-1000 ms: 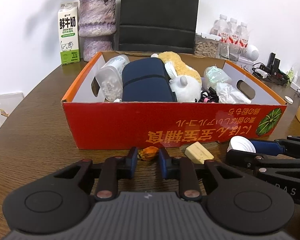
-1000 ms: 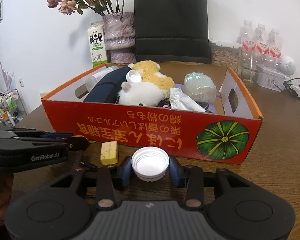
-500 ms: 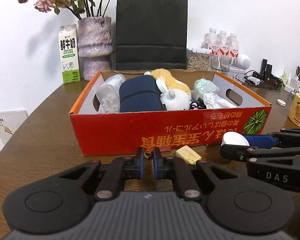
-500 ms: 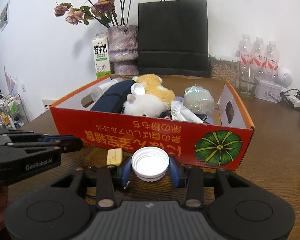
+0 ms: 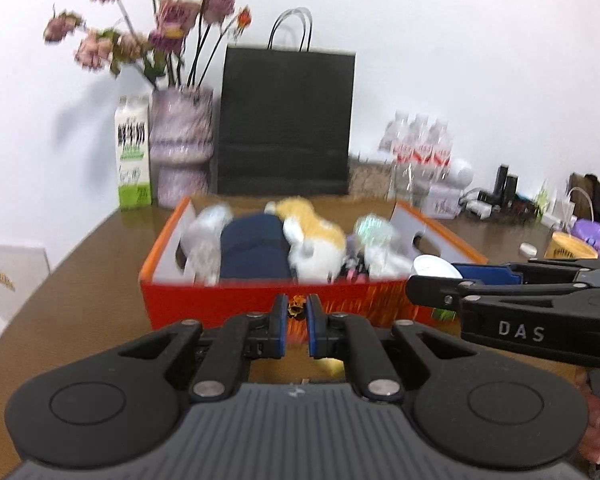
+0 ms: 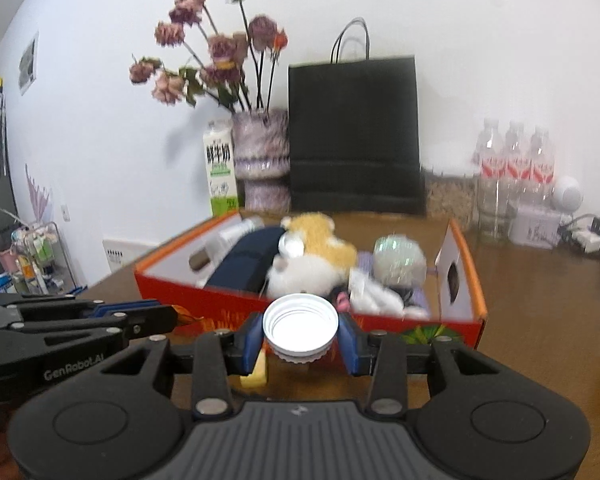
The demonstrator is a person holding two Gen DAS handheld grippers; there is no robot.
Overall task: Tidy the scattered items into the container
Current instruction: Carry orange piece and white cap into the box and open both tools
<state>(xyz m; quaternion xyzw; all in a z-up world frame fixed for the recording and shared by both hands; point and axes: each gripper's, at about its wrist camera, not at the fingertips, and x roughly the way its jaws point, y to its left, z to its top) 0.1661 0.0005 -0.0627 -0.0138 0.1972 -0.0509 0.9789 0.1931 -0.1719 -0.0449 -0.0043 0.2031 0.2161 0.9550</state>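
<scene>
A red cardboard box (image 5: 228, 300) (image 6: 228, 304) on the brown table holds a navy pouch (image 5: 256, 252), a plush toy (image 5: 316, 244), a clear bottle and wrapped items. My left gripper (image 5: 297, 309) is shut on a small orange-brown item (image 5: 298, 305), raised in front of the box's near wall. My right gripper (image 6: 300, 330) is shut on a white screw cap (image 6: 300, 326), held at the height of the box's near rim; it also shows in the left wrist view (image 5: 436, 270). A pale yellow block (image 6: 256, 372) lies on the table below the grippers.
Behind the box stand a milk carton (image 5: 132, 156), a vase of dried flowers (image 5: 180, 144), a black paper bag (image 5: 284, 124) and water bottles (image 5: 416, 148). A yellow cup (image 5: 568, 248) and cables sit at the far right.
Both grippers have risen from the tabletop with their items and now sit level with the box's near rim. The yellow block stays on the table.
</scene>
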